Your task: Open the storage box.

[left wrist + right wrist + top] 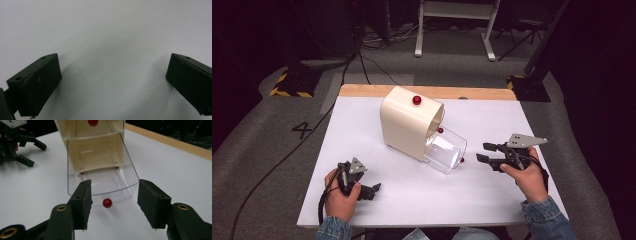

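Note:
A cream box (404, 124) lies on its side in the middle of the white table (362, 125), with a clear plastic drawer (445, 150) pulled partly out toward the right. A red knob (416, 100) sits on the box's top. A small red ball (107, 203) lies at the drawer's outer end (102, 180), seen also at the drawer's corner (461, 160). My right gripper (114, 198) is open, its jaws either side of the ball, just short of the drawer. My left gripper (113, 72) is open over bare table, near the front left (371, 191).
The table has a wooden strip (427, 91) along its far edge. Beyond it lie grey floor, cables (362, 60), a white stand (457, 25) and yellow-black marked bases (292, 85). The other hand's gripper (15, 142) appears at the upper left of the right gripper view.

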### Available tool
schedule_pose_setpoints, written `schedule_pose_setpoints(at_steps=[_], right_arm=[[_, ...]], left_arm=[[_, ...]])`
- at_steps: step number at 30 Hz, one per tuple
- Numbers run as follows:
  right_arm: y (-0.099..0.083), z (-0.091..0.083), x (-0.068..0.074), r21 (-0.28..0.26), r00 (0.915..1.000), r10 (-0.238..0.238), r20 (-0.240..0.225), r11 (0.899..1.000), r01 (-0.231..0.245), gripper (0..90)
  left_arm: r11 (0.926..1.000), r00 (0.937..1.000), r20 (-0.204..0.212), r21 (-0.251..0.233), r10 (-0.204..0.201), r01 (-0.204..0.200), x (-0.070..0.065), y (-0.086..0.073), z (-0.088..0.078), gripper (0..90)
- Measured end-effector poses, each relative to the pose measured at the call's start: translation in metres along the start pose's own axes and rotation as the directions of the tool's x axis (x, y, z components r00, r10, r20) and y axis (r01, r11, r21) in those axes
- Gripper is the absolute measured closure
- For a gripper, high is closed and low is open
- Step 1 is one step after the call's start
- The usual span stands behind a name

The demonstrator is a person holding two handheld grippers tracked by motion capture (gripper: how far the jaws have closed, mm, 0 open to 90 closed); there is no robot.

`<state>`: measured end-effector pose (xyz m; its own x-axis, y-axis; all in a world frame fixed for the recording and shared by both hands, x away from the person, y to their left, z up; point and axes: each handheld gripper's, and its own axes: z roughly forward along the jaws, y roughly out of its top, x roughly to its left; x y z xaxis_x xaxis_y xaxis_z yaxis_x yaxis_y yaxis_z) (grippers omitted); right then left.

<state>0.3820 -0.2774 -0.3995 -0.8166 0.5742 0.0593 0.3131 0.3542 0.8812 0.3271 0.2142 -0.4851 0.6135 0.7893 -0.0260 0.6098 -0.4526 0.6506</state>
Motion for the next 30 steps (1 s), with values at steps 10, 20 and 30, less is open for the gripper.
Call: schedule_pose_setpoints(at_steps=[10, 20, 30], right_arm=[[0.024, 0.006, 0.005, -0.075, 0.9995, -0.023, -0.021, 0.997, 0.022, 44.2], [0.042, 0.033, 0.006, -0.088, 0.9959, -0.065, -0.063, 0.994, 0.059, 47.4], [0.052, 0.071, 0.005, -0.070, 0.9894, -0.093, -0.112, 0.994, 0.085, 56.6]], left_arm=[[1.0000, 1.0000, -0.003, -0.007, 0.004, -0.004, 0.000, -0.001, 0.000, 0.0], [0.9999, 1.0000, -0.006, -0.015, 0.008, -0.008, 0.000, -0.002, 0.000, 0.0], [0.9998, 1.0000, -0.003, -0.017, 0.006, -0.006, 0.000, -0.003, 0.000, 0.0]])
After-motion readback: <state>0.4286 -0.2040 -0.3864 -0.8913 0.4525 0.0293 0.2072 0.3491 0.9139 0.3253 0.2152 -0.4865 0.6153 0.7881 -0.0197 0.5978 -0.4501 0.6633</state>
